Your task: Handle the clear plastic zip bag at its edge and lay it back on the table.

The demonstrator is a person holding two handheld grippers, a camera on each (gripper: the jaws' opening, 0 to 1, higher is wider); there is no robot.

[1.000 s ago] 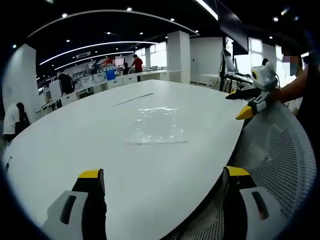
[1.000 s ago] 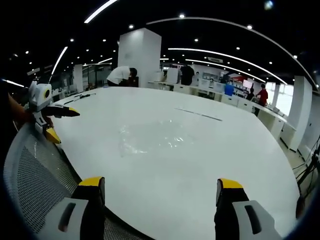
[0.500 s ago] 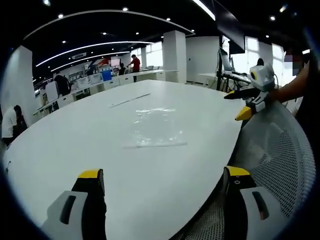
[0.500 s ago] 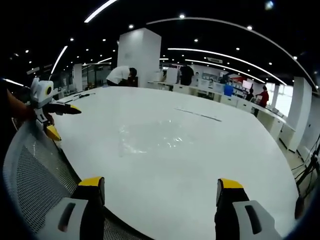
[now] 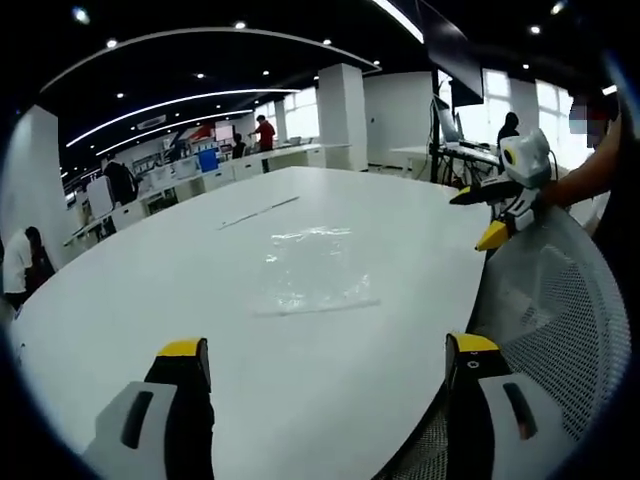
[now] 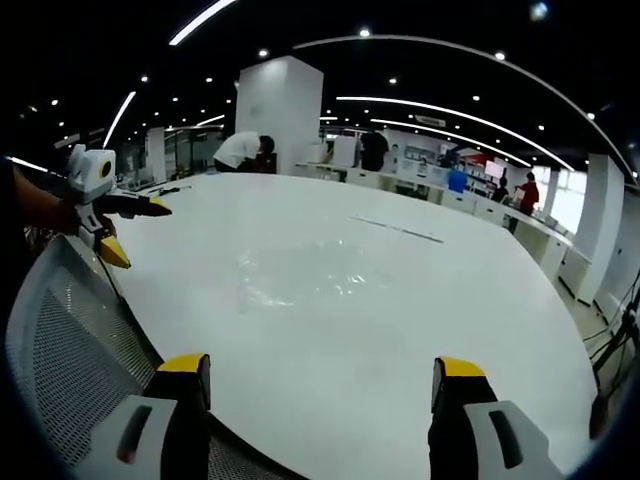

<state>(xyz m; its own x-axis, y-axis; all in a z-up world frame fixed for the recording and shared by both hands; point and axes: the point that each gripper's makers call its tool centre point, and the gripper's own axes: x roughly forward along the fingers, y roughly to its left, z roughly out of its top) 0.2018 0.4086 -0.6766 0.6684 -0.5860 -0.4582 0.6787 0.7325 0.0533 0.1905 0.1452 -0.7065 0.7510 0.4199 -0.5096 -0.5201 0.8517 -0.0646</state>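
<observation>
The clear plastic zip bag [image 5: 312,272] lies flat on the white desk [image 5: 150,310], well out from the near rim and touched by neither claw. The left claw [image 5: 325,365] hangs released, jaws wide apart and holding nothing, above the desk's near edge with the bag ahead between the tips. The right claw [image 6: 325,375] is likewise spread and empty, low over the same rim, the bag [image 6: 300,275] in front of it. Both sit back from the bag, probably to line up on an edge before closing in. A mesh chair back [image 5: 560,320] stands just beside the desk. Beyond the bag a thin strip [image 6: 397,229] rests on the desk, and people stand at far benches
</observation>
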